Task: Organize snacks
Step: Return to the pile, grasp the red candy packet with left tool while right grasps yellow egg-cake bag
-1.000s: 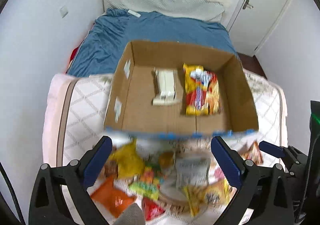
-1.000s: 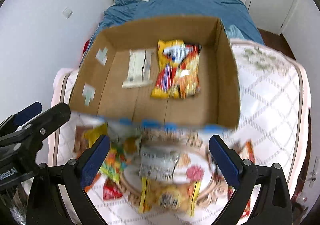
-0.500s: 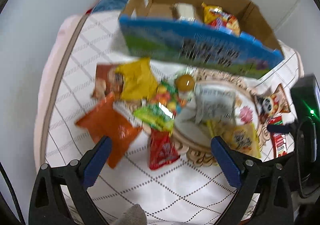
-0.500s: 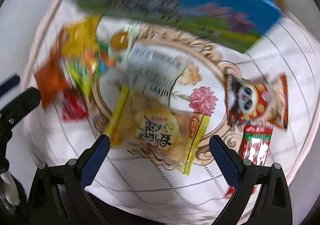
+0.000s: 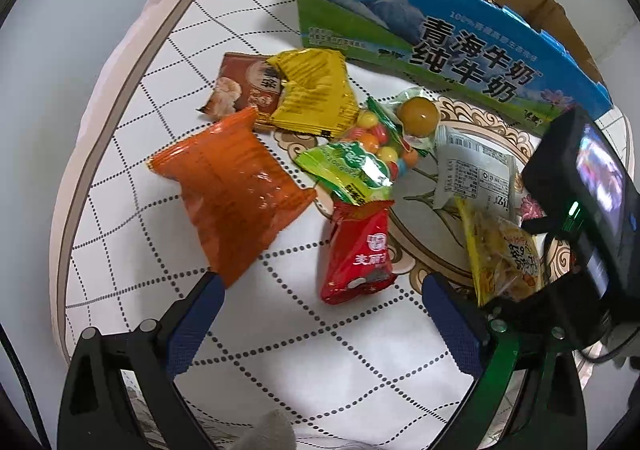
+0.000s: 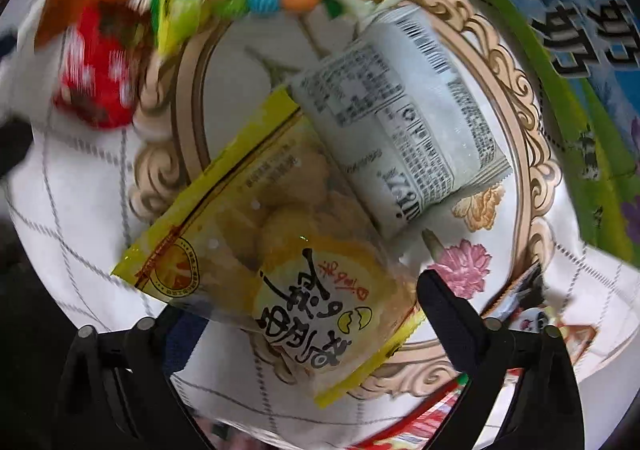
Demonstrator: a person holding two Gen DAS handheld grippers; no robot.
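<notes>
Right wrist view: right tongs [image 6: 296, 314] wide, just narrowing, astride yellow egg-snack packet [image 6: 280, 250] lying flat on bed [image 6: 80, 210] before them; left tongs [image 5: 324, 314] wide, empty; risk: pinching bedcover or overlapping white packet [image 6: 404, 118].

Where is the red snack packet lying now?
In the left wrist view the red snack packet lies centrally on the quilt, just right of the orange bag, below the green packet.

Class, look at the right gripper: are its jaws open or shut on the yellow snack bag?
Open: right gripper jaws, just closing, straddle the yellow snack bag without pressing it.
</notes>
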